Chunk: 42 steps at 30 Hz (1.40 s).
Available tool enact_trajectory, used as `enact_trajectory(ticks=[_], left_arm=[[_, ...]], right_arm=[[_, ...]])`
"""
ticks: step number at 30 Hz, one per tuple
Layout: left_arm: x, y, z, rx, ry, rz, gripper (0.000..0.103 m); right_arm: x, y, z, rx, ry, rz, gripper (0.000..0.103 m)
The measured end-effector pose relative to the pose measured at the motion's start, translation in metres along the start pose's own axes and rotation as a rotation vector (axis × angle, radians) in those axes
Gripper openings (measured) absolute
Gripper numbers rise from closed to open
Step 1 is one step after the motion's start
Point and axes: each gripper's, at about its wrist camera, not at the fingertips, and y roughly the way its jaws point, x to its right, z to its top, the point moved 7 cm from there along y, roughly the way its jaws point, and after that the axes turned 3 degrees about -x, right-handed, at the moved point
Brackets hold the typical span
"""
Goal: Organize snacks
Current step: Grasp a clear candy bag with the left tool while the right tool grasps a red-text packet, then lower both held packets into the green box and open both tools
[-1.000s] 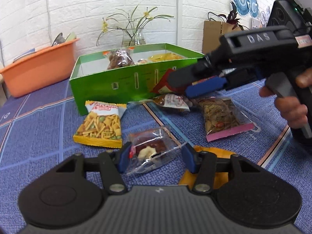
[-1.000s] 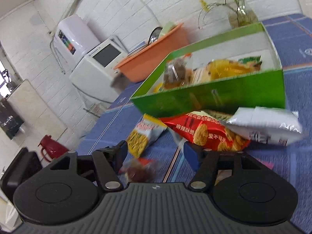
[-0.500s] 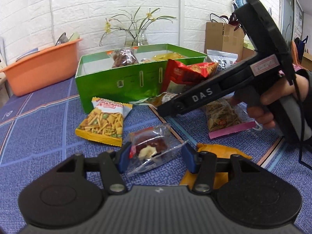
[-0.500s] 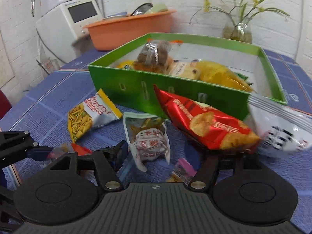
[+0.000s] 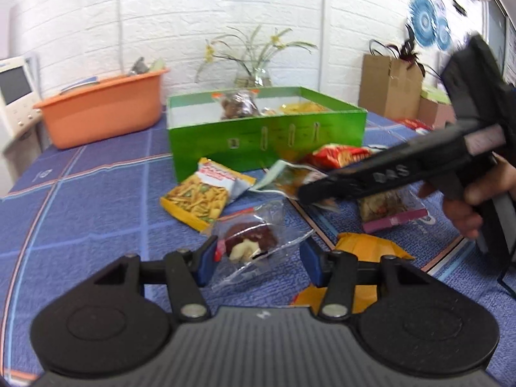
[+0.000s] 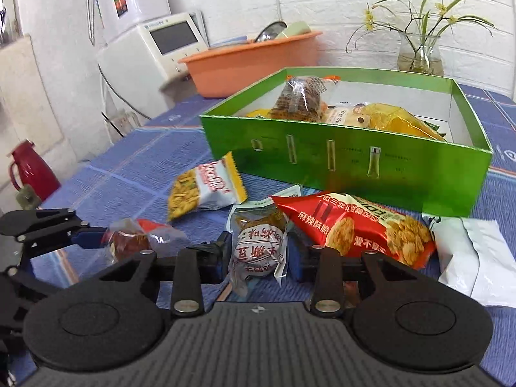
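Right gripper [image 6: 259, 253] jaws have just been closing around a small clear pouch [image 6: 259, 245] with a round brown snack and red print; pouch sits between the pads. Left pad looks against the film, right pad close; firm pinch cannot tell yet. The pouch lies on the blue tablecloth [image 6: 129, 161], just in front of the green box [image 6: 348, 161], touching the red chips bag [image 6: 351, 225]. Judged light, soft, crinkly, slippery film; the solid round middle is the best hold, edges would slide out.

Left gripper [image 5: 256, 258] is clenched on a clear wrapper [image 5: 254, 242] with a dark chocolate piece, pads pressing the film on both sides. Light, the contents likely crush easily, so gentle squeeze only.

Both grippers point forward and slanted down at the table, the right one reaching in across the left wrist view, a hand [image 5: 474, 203] on its trigger handle. Yellow snack-mix bag [image 5: 206, 193] and white packet [image 6: 474, 258] lie loose near the box.
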Motion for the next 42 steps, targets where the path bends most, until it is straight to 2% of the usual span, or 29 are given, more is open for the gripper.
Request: enact_trajectory(ticks=[3, 7, 11, 13, 16, 21, 26, 32, 37, 42], left_arm=[[-0.001, -0.009, -0.007, -0.002, -0.028, 0.014, 0.053], [-0.001, -0.020, -0.015, -0.009, -0.052, 0.028, 0.053], [-0.002, -0.031, -0.011, 0.027, -0.066, 0.078, 0.053], [-0.003, -0.034, -0.004, 0.049, -0.070, 0.106, 0.053], [-0.003, -0.033, 0.011, 0.085, -0.070, 0.153, 0.053], [0.008, -0.022, 0.042, 0.151, -0.049, 0.157, 0.053], [0.022, -0.004, 0.072, 0.188, 0.012, 0.160, 0.053], [0.020, 0.009, 0.096, 0.226, 0.019, 0.169, 0.053], [0.008, 0.021, 0.119, 0.235, -0.004, 0.174, 0.053], [-0.005, 0.036, 0.137, 0.240, -0.010, 0.213, 0.053]], right_arm=[[-0.007, -0.012, -0.004, 0.022, 0.030, 0.041, 0.062], [-0.012, -0.033, -0.008, 0.062, 0.130, 0.153, 0.062], [-0.013, -0.053, -0.010, 0.120, 0.253, 0.259, 0.062], [-0.014, -0.063, -0.011, 0.161, 0.274, 0.263, 0.062], [-0.014, -0.075, -0.010, 0.229, 0.257, 0.200, 0.063], [-0.015, -0.087, 0.000, 0.320, 0.200, 0.101, 0.062], [-0.003, -0.087, 0.021, 0.348, 0.198, 0.066, 0.063], [0.026, -0.082, 0.046, 0.382, 0.222, -0.052, 0.063], [0.045, -0.074, 0.071, 0.452, 0.231, -0.192, 0.063], [0.052, -0.068, 0.085, 0.494, 0.198, -0.283, 0.063]])
